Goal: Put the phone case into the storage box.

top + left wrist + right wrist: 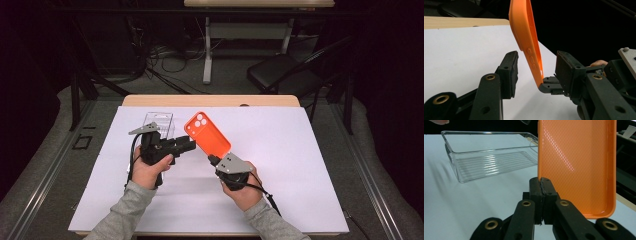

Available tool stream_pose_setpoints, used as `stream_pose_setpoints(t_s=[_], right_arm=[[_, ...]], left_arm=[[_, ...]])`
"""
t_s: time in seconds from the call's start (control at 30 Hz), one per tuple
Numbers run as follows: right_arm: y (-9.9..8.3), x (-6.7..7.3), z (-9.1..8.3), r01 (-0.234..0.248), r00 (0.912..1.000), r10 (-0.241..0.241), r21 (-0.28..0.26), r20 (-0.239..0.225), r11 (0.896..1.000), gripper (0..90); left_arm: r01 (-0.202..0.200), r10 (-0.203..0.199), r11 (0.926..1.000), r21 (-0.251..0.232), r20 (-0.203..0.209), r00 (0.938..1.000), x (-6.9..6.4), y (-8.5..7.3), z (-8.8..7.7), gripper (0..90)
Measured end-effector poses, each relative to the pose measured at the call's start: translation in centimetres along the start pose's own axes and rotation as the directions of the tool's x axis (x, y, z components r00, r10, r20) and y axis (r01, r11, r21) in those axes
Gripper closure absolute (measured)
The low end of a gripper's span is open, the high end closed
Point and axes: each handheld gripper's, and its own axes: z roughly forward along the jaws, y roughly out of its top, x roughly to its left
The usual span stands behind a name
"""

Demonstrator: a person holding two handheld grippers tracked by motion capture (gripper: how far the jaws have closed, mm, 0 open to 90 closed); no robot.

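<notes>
An orange phone case (207, 134) is held up off the table, camera cut-outs at its far end. My right gripper (212, 160) is shut on the case's near edge; in the right gripper view its jaws (541, 183) pinch the rim of the case (576, 165). My left gripper (192, 144) reaches in from the left, level with the case. In the left gripper view its jaws (537, 66) stand open on either side of the case (526, 37), with a gap between each pad and the case. The right gripper's tips (549, 85) show at the case's lower corner.
A clear plastic tray (159, 120) lies on the white sheet (300, 165) behind my left hand, also seen as the tray (489, 157) to the left of the case. The wooden table edge (210, 100) runs along the back, with a dark chair (280, 72) beyond.
</notes>
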Motion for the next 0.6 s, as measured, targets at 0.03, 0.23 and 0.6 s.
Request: stream_pose_setpoints(t_s=[0.03, 0.23, 0.6], right_arm=[[0.01, 0.05, 0.01, 0.003, 1.0000, -0.003, -0.001, 0.000, 1.000, 89.4], [0.07, 0.33, 0.03, 0.006, 0.9999, -0.006, -0.004, -0.009, 1.000, 89.4], [0.21, 0.83, 0.06, 0.004, 0.9996, -0.004, -0.012, -0.029, 1.000, 89.4]], left_arm=[[0.000, 0.000, 1.0000, 0.000, 0.000, 1.0000, 0.00, 0.00, 0.00, 54.5], [0.007, -0.007, 0.9999, -0.010, 0.007, 1.0000, -0.02, -0.15, 0.13, 57.7], [0.022, -0.021, 0.9996, -0.016, 0.012, 0.9997, 0.18, -0.35, 0.33, 61.8]])
